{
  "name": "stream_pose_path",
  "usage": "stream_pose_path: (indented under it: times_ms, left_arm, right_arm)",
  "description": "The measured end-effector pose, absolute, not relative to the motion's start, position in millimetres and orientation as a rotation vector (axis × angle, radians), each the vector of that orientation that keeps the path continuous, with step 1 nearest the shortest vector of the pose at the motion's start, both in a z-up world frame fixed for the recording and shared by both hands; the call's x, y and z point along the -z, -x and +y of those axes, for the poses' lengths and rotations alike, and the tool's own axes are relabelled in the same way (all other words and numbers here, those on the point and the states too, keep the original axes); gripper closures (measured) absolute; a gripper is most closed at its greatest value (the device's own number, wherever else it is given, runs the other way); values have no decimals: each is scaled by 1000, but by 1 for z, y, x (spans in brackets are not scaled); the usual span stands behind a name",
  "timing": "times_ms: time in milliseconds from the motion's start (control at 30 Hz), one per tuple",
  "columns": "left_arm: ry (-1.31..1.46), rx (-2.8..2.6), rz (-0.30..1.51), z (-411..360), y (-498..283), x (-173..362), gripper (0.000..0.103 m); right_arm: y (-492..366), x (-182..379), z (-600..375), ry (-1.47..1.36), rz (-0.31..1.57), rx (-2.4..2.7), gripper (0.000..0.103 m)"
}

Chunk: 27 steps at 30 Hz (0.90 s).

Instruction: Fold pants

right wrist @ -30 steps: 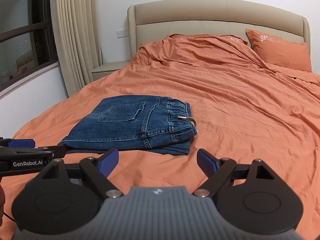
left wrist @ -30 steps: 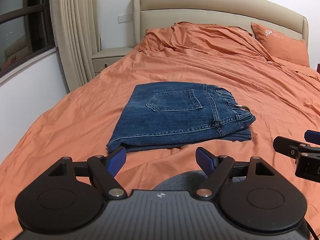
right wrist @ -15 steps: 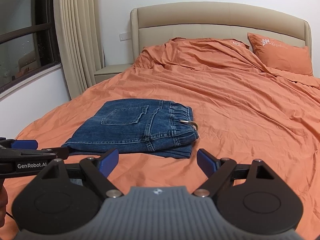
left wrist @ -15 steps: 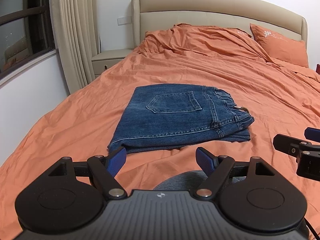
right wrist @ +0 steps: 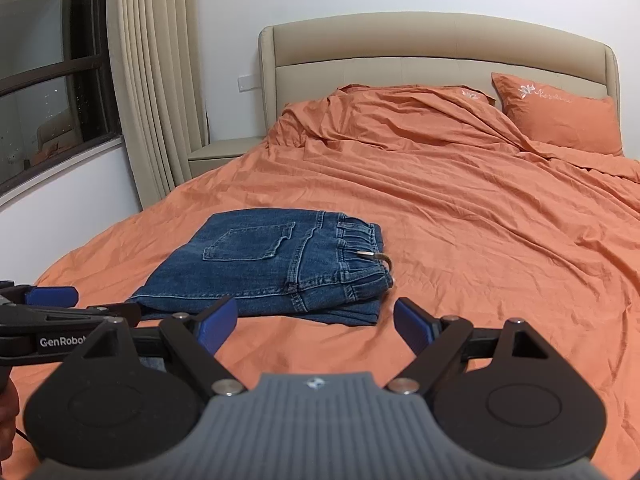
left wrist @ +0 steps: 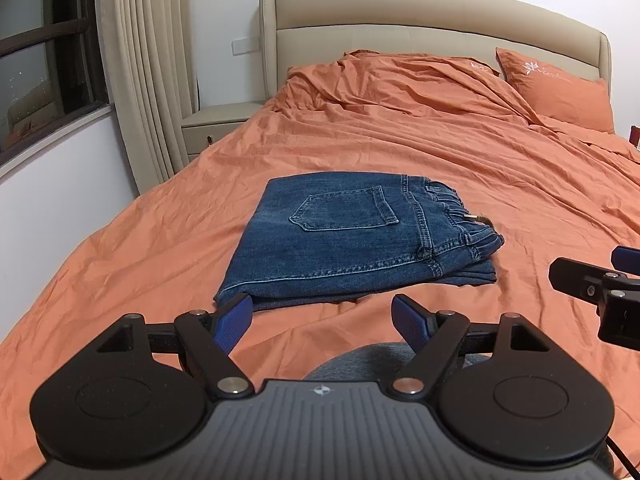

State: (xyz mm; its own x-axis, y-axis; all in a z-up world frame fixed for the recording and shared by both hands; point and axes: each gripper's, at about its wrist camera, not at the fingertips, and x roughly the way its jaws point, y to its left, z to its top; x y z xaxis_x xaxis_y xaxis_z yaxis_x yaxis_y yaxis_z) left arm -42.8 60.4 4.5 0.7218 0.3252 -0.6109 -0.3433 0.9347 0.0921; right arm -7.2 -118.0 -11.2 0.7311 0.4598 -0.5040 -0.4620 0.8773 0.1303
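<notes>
Dark blue jeans [left wrist: 344,236] lie folded in a flat rectangle on the orange bed sheet [left wrist: 460,160], back pocket up, waistband to the right. They also show in the right wrist view [right wrist: 272,264]. My left gripper [left wrist: 322,320] is open and empty, held above the sheet just short of the jeans' near edge. My right gripper [right wrist: 316,324] is open and empty, also short of the near edge. The right gripper shows at the right edge of the left wrist view [left wrist: 596,280], and the left gripper at the left edge of the right wrist view [right wrist: 52,312].
A beige padded headboard [left wrist: 420,20] stands at the far end, with an orange pillow [left wrist: 556,88] and rumpled duvet [left wrist: 392,80] in front. A nightstand [left wrist: 216,128], curtain [left wrist: 140,60] and window [left wrist: 44,56] are on the left. A grey-clad knee [left wrist: 360,360] is below the left gripper.
Both grippers have drawn back and risen slightly from the folded jeans, still open. The jeans have not moved.
</notes>
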Motion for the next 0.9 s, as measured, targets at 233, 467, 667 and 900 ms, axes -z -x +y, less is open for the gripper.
stream_pose_path:
  times_ms: [233,467,667,900]
  left_arm:
    - [25,-367,671,59,43,-5,11]
    - [24,-367,669,59,43,-5,11]
    - [16,-363,653,59,45,-7,11]
    - [19,-348,641,60,48,-10,11]
  right_arm:
    - [8,12,-119,1,556,-506,21]
    - [7,11,-121,-1,565,-504,21]
    - [9,9,-121,1,558,-500,21]
    - [11,7,-121,3,554,-498,21]
